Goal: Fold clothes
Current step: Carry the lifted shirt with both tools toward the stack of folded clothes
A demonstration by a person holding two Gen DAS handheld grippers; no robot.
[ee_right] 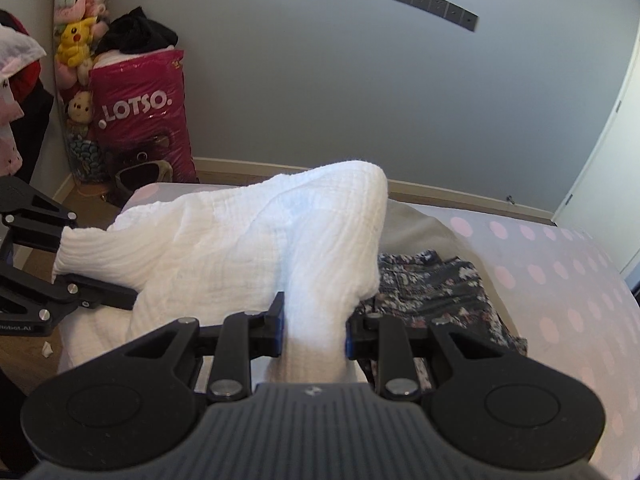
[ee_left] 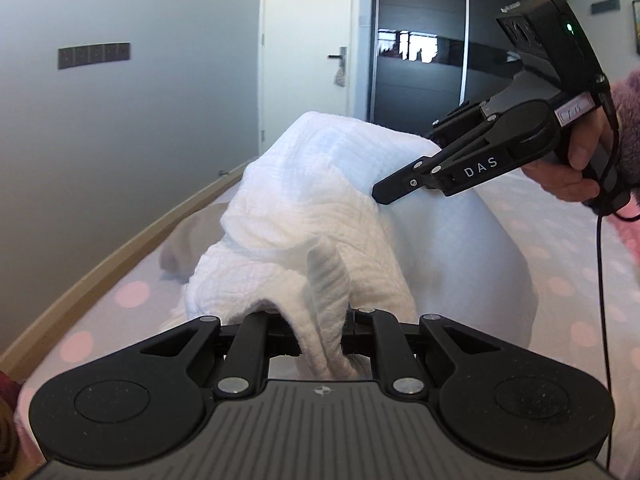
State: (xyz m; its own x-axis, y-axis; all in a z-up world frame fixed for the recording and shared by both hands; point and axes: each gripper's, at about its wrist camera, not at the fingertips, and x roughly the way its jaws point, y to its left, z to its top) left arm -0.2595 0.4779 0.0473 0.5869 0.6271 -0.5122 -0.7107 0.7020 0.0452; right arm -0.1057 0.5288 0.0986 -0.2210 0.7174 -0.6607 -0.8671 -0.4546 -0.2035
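White cloth [ee_right: 240,248], crinkled and ribbed like a muslin garment, hangs bunched above the bed [ee_right: 560,280], which wears a pale sheet with pink dots. It is the biggest thing in both views, humped up in the middle and sagging between two held ends, so its long axis runs from one hand-held gripper to the other, roughly across the bed. Folds and creases run along that same line; one narrow tail drops down through the jaws near each camera.

Beside the bed, a pink plastic bag [ee_right: 144,108] marked LOTSO stands upright on the floor against the grey wall, stuffed full, with dark clothing [ee_right: 138,34] piled on top of it. Next to it a tall clear tube holds soft toys [ee_right: 80,24] stacked one above another.

On the bed, just behind the right hand-held gripper [ee_right: 314,324], lies a flowered dark garment [ee_right: 432,284], flat and folded. That gripper is clamped on a thick wad of the cloth, its jaws part-way apart around it. The left hand-held gripper [ee_left: 324,328] pinches a thinner strip, its jaws nearly together. A hand [ee_left: 576,164] in a fluffy purple sleeve grips the right tool's handle.
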